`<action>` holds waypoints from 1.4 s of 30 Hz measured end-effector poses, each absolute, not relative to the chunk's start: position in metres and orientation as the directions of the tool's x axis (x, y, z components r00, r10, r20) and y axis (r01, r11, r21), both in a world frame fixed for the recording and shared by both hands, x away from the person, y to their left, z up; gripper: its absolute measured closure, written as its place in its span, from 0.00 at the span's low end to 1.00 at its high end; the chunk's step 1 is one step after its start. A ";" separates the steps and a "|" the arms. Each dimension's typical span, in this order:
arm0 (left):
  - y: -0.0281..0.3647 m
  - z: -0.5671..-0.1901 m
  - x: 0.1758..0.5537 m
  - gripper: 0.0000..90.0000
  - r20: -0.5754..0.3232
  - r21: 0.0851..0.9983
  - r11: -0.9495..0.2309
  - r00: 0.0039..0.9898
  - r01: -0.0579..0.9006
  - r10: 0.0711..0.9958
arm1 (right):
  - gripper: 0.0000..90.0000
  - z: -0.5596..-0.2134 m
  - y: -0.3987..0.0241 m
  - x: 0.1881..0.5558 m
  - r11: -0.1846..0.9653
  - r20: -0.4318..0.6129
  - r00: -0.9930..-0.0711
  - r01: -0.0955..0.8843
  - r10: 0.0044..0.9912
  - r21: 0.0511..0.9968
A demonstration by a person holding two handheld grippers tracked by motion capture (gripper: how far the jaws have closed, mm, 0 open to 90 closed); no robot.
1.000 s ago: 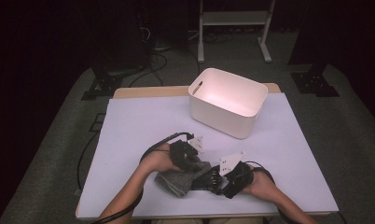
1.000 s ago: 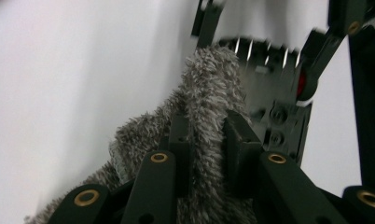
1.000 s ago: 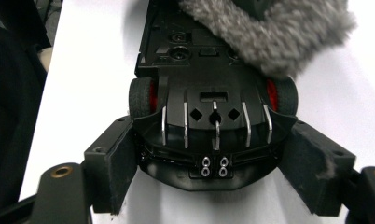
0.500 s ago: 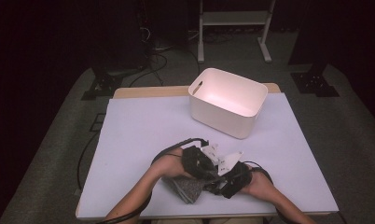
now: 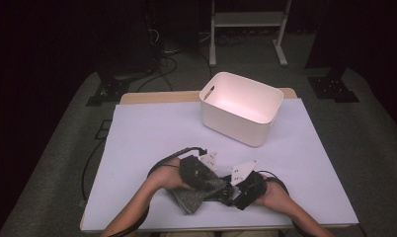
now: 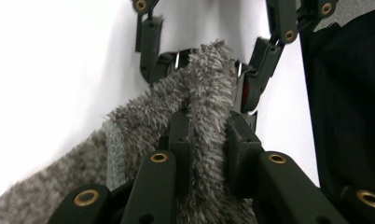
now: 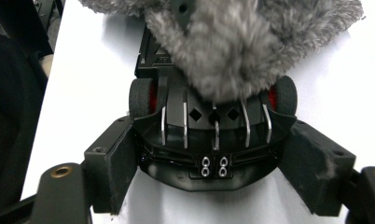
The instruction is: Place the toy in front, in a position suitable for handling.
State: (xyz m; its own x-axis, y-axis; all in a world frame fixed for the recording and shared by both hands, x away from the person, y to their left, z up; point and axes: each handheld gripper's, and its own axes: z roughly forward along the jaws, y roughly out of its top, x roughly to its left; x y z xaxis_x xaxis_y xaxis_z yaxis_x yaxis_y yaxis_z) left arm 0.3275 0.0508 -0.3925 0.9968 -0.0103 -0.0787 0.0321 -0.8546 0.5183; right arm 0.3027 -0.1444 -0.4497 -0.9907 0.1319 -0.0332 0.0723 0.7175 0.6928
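A grey fluffy cloth (image 5: 189,200) lies near the table's front edge, one end lifted. My left gripper (image 5: 216,185) is shut on a raised fold of the cloth (image 6: 209,93), its pads (image 6: 178,140) pinching it from both sides. My right gripper (image 5: 228,191) faces it from the right. In the right gripper view, the right gripper (image 7: 213,175) is shut on a black plastic piece (image 7: 213,130) with two red-hubbed wheels and several metal prongs. The cloth (image 7: 232,46) hangs over the top of that piece. The same black piece (image 6: 251,84) stands just beyond the cloth in the left gripper view.
A white tub (image 5: 231,128) stands open and empty at the back right of the white table cover (image 5: 152,133). Both hands work close to the table's front edge. Cables trail from the grippers across the cover. Dark floor, cables and a stand lie beyond the table.
My left gripper has shifted slightly to the right with the cloth, closer to the right gripper. The right gripper has stayed in place.
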 end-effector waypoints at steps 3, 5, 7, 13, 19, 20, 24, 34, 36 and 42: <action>0.038 -0.393 0.324 0.84 -0.089 0.540 -0.841 0.995 0.004 -0.053 | 0.26 -0.451 -0.144 0.303 0.724 -0.033 -0.991 0.074 0.133 0.686; 0.029 -0.393 0.321 0.84 -0.102 0.556 -0.831 0.991 -0.017 -0.089 | 0.25 -0.452 -0.144 0.303 0.723 -0.031 -0.991 0.076 0.134 0.687; 0.022 -0.393 0.318 0.84 -0.109 0.566 -0.824 0.988 -0.028 -0.108 | 0.26 -0.453 -0.144 0.301 0.721 -0.026 -0.990 0.084 0.140 0.688; 0.031 -0.391 0.324 0.83 -0.045 0.519 -0.855 0.998 -0.020 -0.051 | 0.26 -0.454 -0.145 0.302 0.715 -0.012 -0.990 0.093 0.140 0.693; 0.063 -0.391 0.340 0.82 -0.034 0.487 -0.871 0.998 0.064 0.054 | 0.26 -0.453 -0.146 0.304 0.714 -0.021 -0.991 0.078 0.129 0.696; 0.069 -0.391 0.340 0.82 -0.038 0.489 -0.869 0.997 0.079 0.069 | 0.26 -0.453 -0.146 0.305 0.715 -0.023 -0.992 0.075 0.126 0.695; 0.081 -0.391 0.342 0.82 -0.055 0.503 -0.857 0.994 0.108 0.093 | 0.26 -0.452 -0.150 0.308 0.712 -0.015 -0.991 0.083 0.131 0.697; 0.069 -0.401 0.344 0.82 -0.113 0.530 -0.840 0.991 0.117 0.067 | 0.25 -0.455 -0.170 0.323 0.706 0.009 -0.983 0.139 0.185 0.694; 0.068 -0.401 0.344 0.82 -0.113 0.526 -0.842 0.991 0.121 0.071 | 0.24 -0.455 -0.169 0.322 0.709 0.014 -0.981 0.149 0.192 0.689; 0.059 -0.400 0.341 0.82 -0.110 0.515 -0.851 0.993 0.101 0.052 | 0.18 -0.450 -0.176 0.328 0.683 0.121 -0.959 0.267 0.255 0.680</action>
